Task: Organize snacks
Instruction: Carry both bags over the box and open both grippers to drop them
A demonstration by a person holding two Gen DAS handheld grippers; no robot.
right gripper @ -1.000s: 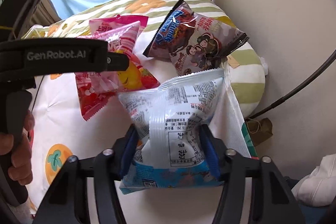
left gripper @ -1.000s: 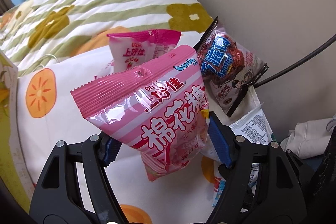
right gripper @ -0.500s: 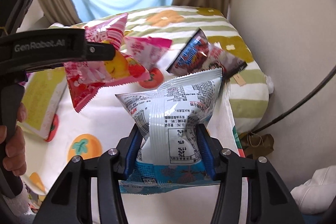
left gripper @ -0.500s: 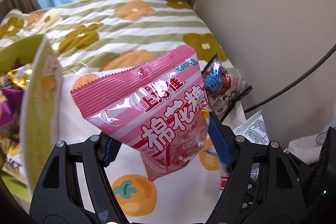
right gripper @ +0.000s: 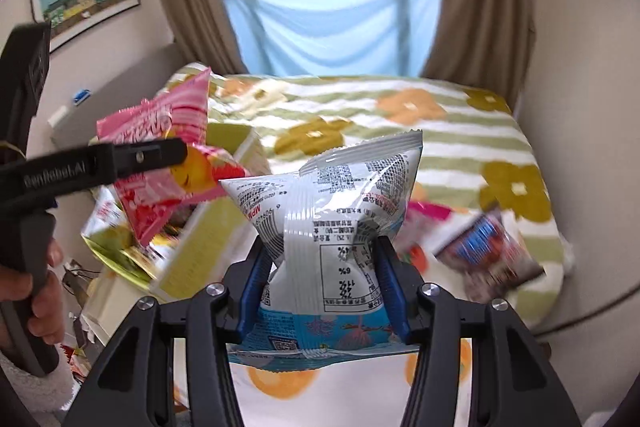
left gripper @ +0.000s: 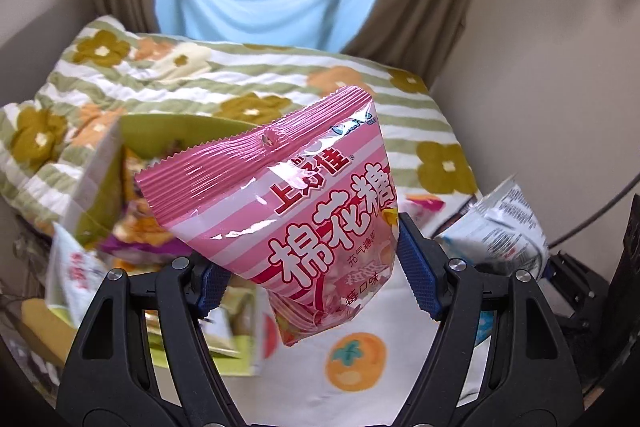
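Observation:
My left gripper (left gripper: 316,279) is shut on a pink marshmallow bag (left gripper: 288,211) and holds it in the air above the bed; the same bag (right gripper: 160,155) shows at the left in the right wrist view. My right gripper (right gripper: 320,291) is shut on a white and blue snack bag (right gripper: 332,227), also seen at the right in the left wrist view (left gripper: 504,223). A green snack box (left gripper: 104,179) with several packets inside sits to the left, below the pink bag. A dark cartoon snack bag (right gripper: 488,259) and a small pink packet (right gripper: 428,211) lie on the bed at the right.
The bed has a white sheet with orange fruit prints (left gripper: 356,359) and a striped floral quilt (right gripper: 400,115) behind. A wall stands at the right, a curtained window at the back. A black cable (left gripper: 600,215) runs along the right wall.
Both grippers have lifted and swung left with their bags. The green box has come into view at the left, and the bags lying on the bed have shifted to the right edge.

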